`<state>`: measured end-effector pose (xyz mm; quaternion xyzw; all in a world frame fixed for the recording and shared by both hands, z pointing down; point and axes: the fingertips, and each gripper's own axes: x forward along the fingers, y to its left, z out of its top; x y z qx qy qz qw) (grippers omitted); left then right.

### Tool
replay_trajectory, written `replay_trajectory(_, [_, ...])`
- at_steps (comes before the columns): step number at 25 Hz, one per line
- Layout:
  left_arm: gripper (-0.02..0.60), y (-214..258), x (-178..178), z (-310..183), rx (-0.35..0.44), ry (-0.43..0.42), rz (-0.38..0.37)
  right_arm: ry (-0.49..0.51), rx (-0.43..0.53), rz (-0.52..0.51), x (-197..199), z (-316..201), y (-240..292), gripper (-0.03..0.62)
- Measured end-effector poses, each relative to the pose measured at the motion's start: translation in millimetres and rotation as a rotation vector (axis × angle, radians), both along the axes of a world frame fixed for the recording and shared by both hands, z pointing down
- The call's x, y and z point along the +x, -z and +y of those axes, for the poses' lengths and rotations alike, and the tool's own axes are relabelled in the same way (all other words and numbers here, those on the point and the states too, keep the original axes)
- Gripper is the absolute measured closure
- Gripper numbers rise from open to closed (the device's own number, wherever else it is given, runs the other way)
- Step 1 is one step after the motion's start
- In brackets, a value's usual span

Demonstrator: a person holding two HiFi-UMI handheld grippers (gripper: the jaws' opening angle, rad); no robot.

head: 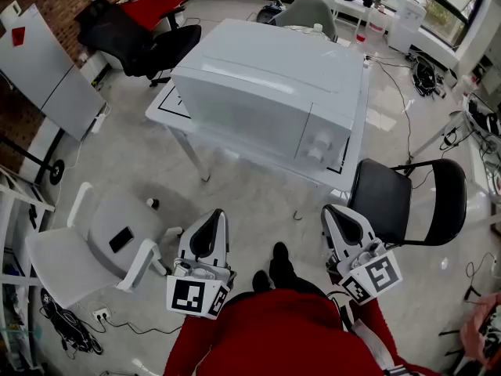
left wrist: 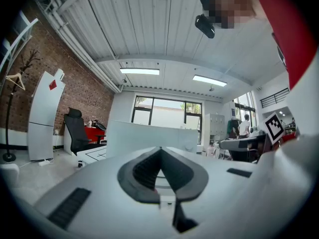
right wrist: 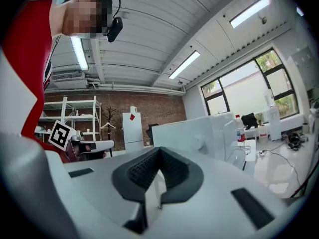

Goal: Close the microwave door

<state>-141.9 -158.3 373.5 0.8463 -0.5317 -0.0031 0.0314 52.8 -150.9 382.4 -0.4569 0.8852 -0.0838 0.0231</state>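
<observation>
A white microwave (head: 266, 92) stands on a white table (head: 174, 113). Its door lies flush with the front, and two knobs (head: 317, 144) sit on the right-hand panel. The microwave also shows in the left gripper view (left wrist: 149, 138) and in the right gripper view (right wrist: 199, 136), some way off in both. My left gripper (head: 218, 216) and right gripper (head: 329, 210) hang low by my body, well short of the table. In both, the jaws meet at the tip with nothing between them, as the left gripper (left wrist: 160, 149) and the right gripper (right wrist: 158, 150) show in their own views.
A white armchair (head: 102, 241) with a phone (head: 120, 240) on its seat stands to my left. A black folding chair (head: 403, 202) stands to my right, near the table's corner. A black office chair (head: 137, 41) is beyond the table. Cables lie on the floor.
</observation>
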Motion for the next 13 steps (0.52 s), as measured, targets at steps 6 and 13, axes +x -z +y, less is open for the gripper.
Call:
replay_trajectory(6, [0.575, 0, -5, 9, 0.010, 0.005, -0.013, -0.015, -0.014, 0.010, -4, 3, -5, 0.582])
replay_trajectory(13, [0.577, -2, -8, 15, 0.014, 0.003, -0.032, -0.028, -0.033, -0.002, -7, 4, -11, 0.582])
